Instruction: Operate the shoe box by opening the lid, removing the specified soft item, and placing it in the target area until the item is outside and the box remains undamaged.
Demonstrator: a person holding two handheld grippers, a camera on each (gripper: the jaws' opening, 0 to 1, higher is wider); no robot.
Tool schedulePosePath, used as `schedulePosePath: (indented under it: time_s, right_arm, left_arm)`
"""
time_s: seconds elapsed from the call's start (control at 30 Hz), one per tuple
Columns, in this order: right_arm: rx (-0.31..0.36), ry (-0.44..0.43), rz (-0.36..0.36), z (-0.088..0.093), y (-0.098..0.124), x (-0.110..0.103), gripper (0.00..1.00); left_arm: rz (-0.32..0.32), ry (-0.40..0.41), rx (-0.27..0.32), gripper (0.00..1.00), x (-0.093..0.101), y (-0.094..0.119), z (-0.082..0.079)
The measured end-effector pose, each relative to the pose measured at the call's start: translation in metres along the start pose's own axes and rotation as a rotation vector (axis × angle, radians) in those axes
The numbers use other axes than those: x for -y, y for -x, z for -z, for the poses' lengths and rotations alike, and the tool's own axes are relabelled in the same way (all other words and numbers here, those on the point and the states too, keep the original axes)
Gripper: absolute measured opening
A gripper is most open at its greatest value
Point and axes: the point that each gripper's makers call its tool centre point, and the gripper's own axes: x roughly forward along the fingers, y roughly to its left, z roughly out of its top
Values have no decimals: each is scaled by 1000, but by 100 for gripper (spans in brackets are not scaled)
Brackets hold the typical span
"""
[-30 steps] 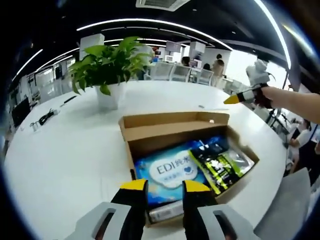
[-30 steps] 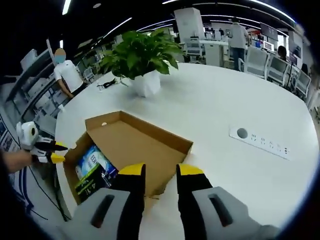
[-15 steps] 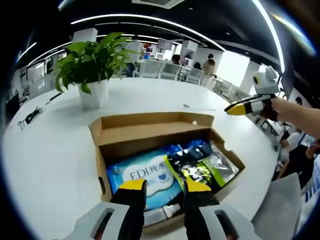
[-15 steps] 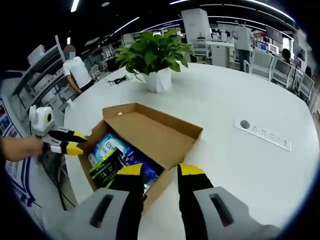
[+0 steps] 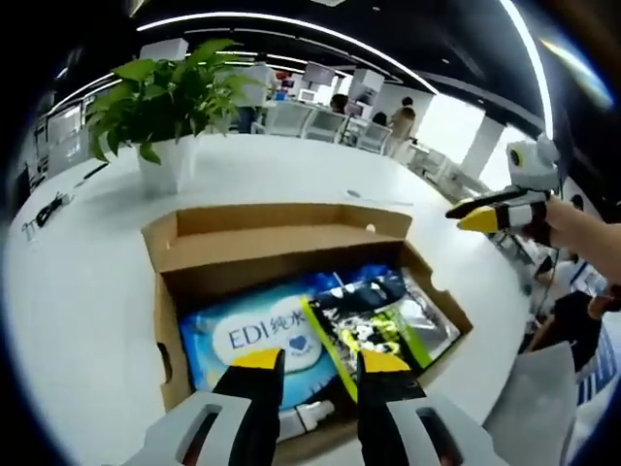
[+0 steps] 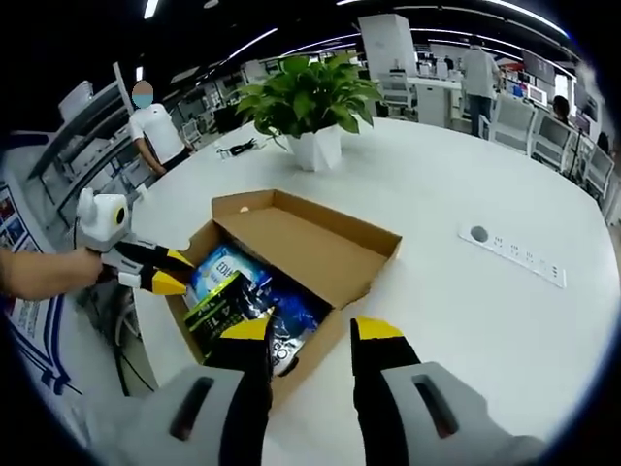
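Observation:
An open cardboard shoe box (image 5: pixel 165 320) lies on the white table, its lid (image 5: pixel 281 248) folded back flat. Inside lie a soft blue pack marked EDI (image 5: pixel 257 338), a black-and-green packet (image 5: pixel 374 330) and a silvery pouch (image 5: pixel 432 320). My left gripper (image 5: pixel 320 361) hovers open over the box's near edge, above the blue pack, holding nothing. My right gripper (image 6: pixel 312 332) is open above the box's (image 6: pixel 335 316) side wall. The left gripper (image 6: pixel 146 269) also appears from the right gripper view, at the box's far end. The right gripper (image 5: pixel 500 216) hangs beside the box, held by a hand.
A potted green plant (image 6: pixel 312 97) stands on the table (image 6: pixel 466 320) behind the box. A socket strip (image 6: pixel 514 255) is set into the tabletop to the right. A person in a white shirt (image 6: pixel 155 131) stands beyond the table, near desks and chairs.
Both grippers have come closer to the box, which looks larger now. From the right gripper view, more of the box's inside has come into sight. Both stay open.

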Motion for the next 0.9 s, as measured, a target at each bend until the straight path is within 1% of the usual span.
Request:
schedulePosePath:
  time_s: [0.1, 0.13, 0.2, 0.27, 0.33, 0.37, 0.43, 0.53, 0.67, 0.9]
  right_arm:
    - [-9, 1, -9, 7, 4, -4, 31]
    - [-12, 0, -11, 8, 5, -5, 32]
    - [-13, 0, -15, 10, 6, -6, 32]
    - [-16, -3, -20, 12, 8, -7, 33]
    - [-22, -4, -29, 17, 12, -10, 33]
    - [-24, -3, -30, 19, 13, -11, 33]
    - [-27, -2, -35, 23, 16, -13, 33]
    - [-32, -2, -38, 27, 18, -15, 33]
    - [-35, -7, -35, 29, 18, -11, 33]
    - [-46, -12, -29, 36, 20, -11, 32]
  left_arm:
    - [16, 8, -28, 30, 5, -5, 4]
    - [20, 3, -35, 30, 2, -9, 6]
    - [31, 6, -56, 30, 3, -14, 9]
    - [46, 18, -61, 30, 4, -18, 8]
    - [67, 47, -78, 30, 8, -21, 10]
    - [70, 54, -76, 29, 9, -23, 10]
    - [78, 81, -84, 29, 6, -27, 10]
    - [101, 133, -100, 28, 10, -28, 11]
    - [118, 174, -119, 24, 14, -31, 15]
    - [119, 181, -133, 13, 15, -35, 17]
